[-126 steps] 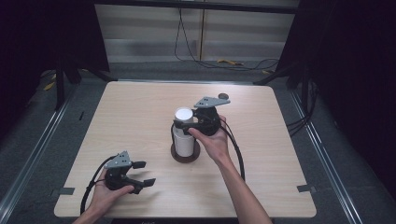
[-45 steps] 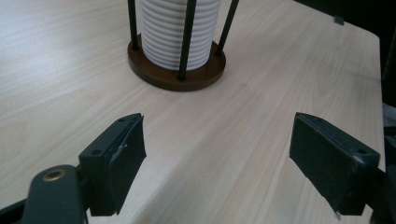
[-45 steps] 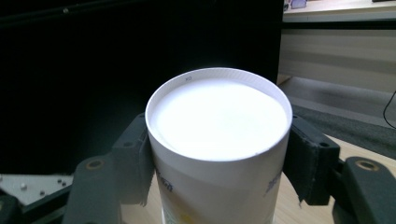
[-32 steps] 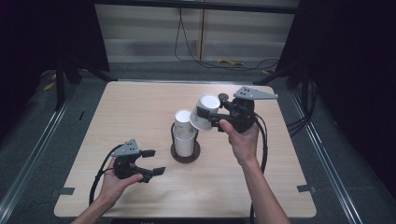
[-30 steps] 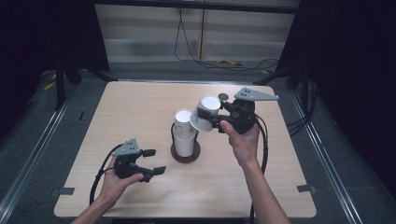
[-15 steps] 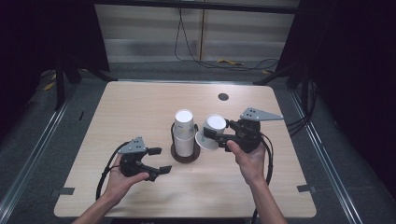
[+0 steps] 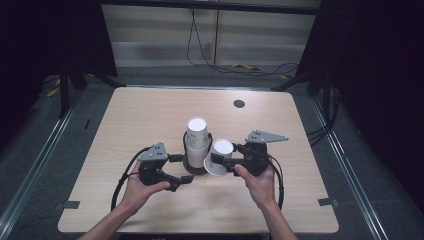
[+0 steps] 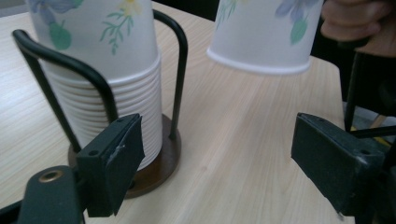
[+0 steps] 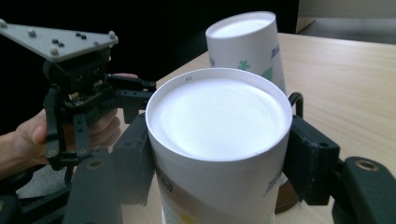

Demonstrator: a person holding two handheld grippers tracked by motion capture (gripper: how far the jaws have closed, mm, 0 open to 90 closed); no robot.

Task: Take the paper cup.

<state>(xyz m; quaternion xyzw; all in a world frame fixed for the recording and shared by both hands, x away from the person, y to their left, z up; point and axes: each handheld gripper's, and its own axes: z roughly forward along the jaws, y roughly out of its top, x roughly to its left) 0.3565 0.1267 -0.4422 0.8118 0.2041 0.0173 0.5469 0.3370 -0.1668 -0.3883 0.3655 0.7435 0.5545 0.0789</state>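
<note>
My right gripper (image 7: 216, 163) is clamped on a paper cup (image 7: 220, 156), one black pad against each side of its wall. In the right gripper view the cup (image 9: 218, 140) stands bottom-up at the centre of the frame, its white base facing the camera. In the high view it sits just right of centre, tilted, its rim low over the table (image 7: 300, 130).

My left gripper (image 7: 186, 169) holds nothing. Its jaws have just been opening and now stand wide apart. In the left gripper view one pad is at lower left and the other at lower right, with bare wood between them. The left pad is close in front of the stack (image 8: 109, 70) of upside-down cups, which fills the upper left of that frame. Whether it touches the stack I cannot tell.

The stack (image 7: 197, 142) stands in a black wire holder (image 8: 180, 70) on a round brown base, at the centre of the high view. The held cup (image 8: 264, 35) hangs at the upper right of the left gripper view, clear of the table and just beside the stack.
</note>
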